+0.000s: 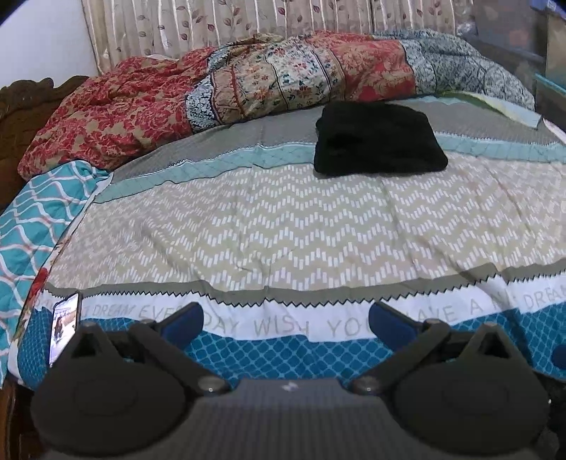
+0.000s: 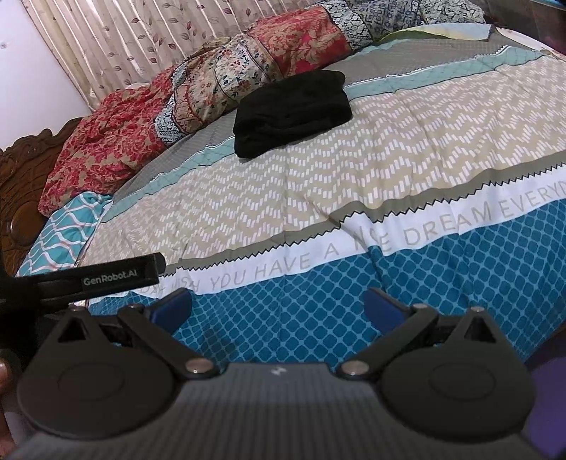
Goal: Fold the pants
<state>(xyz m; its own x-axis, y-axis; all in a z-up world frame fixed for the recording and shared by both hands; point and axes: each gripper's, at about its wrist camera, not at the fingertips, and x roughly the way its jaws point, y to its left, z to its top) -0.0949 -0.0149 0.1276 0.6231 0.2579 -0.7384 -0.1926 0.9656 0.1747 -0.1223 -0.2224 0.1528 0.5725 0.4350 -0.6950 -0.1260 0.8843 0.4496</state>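
Black pants (image 1: pixel 378 138) lie folded in a compact rectangle on the far part of the bed, across the grey and pale teal bands of the cover. The right wrist view shows the same pants (image 2: pixel 292 111) left of centre. My left gripper (image 1: pixel 286 320) hovers open over the bed's near edge, well short of the pants, with nothing between its blue pads (image 1: pixel 184 318). My right gripper (image 2: pixel 277 308) is open too, empty, above the blue lattice band. In the right wrist view the left gripper's black finger (image 2: pixel 116 274) reaches in from the left.
The patterned bed cover (image 1: pixel 283 226) is spread flat. A bunched floral quilt (image 1: pixel 230 88) lies along the far side before a curtain (image 1: pixel 212 24). A teal pillow (image 1: pixel 39 212) and carved wooden headboard (image 2: pixel 21 198) are at left. A phone (image 1: pixel 65 327) stands at the near left edge.
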